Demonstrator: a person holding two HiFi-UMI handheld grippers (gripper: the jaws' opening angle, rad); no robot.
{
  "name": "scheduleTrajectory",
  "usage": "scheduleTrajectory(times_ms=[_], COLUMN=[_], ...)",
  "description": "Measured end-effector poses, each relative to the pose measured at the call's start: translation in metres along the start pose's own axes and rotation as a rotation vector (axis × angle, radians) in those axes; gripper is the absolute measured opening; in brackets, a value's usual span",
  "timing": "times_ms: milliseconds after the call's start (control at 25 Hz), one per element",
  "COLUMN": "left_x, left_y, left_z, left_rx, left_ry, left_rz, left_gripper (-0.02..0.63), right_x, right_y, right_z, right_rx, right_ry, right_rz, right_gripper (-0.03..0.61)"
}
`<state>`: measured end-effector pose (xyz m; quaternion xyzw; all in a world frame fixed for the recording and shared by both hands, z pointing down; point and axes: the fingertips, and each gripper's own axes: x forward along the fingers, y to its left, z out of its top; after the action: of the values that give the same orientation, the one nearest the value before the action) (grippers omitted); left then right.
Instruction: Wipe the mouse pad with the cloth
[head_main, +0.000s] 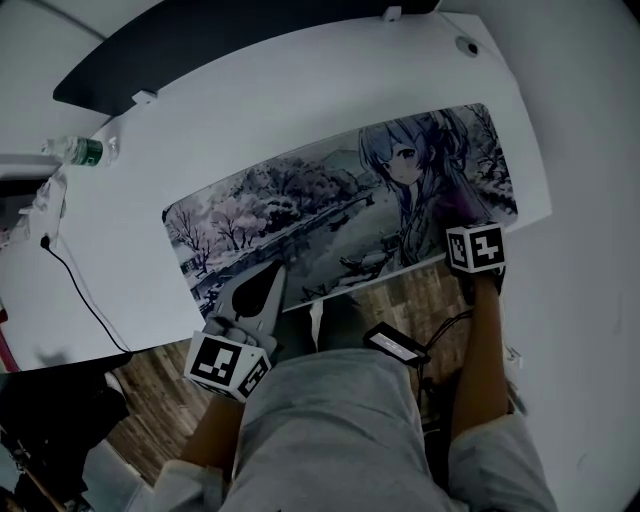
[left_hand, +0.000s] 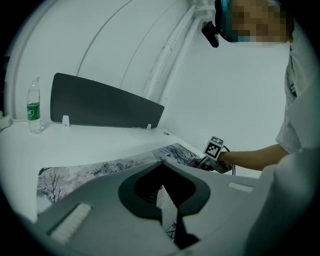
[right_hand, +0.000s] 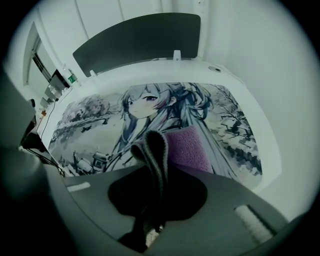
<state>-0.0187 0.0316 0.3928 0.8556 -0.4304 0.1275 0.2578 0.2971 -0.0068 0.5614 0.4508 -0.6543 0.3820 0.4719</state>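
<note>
Purple cloth (right_hand: 189, 148): lies at 5 o'clock on mouse pad (head_main: 300, 205), a fold pinched in right tool (right_hand: 153, 150).
Left tool (head_main: 268, 290): pressed together, empty, at pad's 7 o'clock edge.
Risk: the wipe may drag the pad across the bench (head_main: 250, 110).

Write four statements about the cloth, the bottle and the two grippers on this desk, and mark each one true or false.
1. The right gripper is clamped on a raised fold of the purple cloth. True.
2. The cloth lies on the left end of the mouse pad. False: it lies on the pad's right end, beside the drawn figure.
3. A bottle stands upright on the desk, off the pad. True.
4. The left gripper holds a corner of the cloth too. False: its jaws are together with nothing in them, at the pad's front edge, far from the cloth.
</note>
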Motion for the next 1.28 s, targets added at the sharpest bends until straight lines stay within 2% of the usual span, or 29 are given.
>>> scheduleTrajectory(times_ms=[1120, 1280], left_x=[-0.117, -0.132], left_y=[0.068, 0.077], left_z=[-0.029, -0.032], left_rx=[-0.015, -0.021], left_ry=[-0.063, -0.068], left_rz=[0.029, 0.036], left_gripper=[0.018, 0.018], right_x=[0.017, 0.019], right_y=[0.240, 0.278], right_z=[0.000, 0.000], right_rx=[-0.166, -0.185], right_ry=[0.000, 0.000], right_rz=[0.170, 0.220], right_gripper=[0.051, 0.051])
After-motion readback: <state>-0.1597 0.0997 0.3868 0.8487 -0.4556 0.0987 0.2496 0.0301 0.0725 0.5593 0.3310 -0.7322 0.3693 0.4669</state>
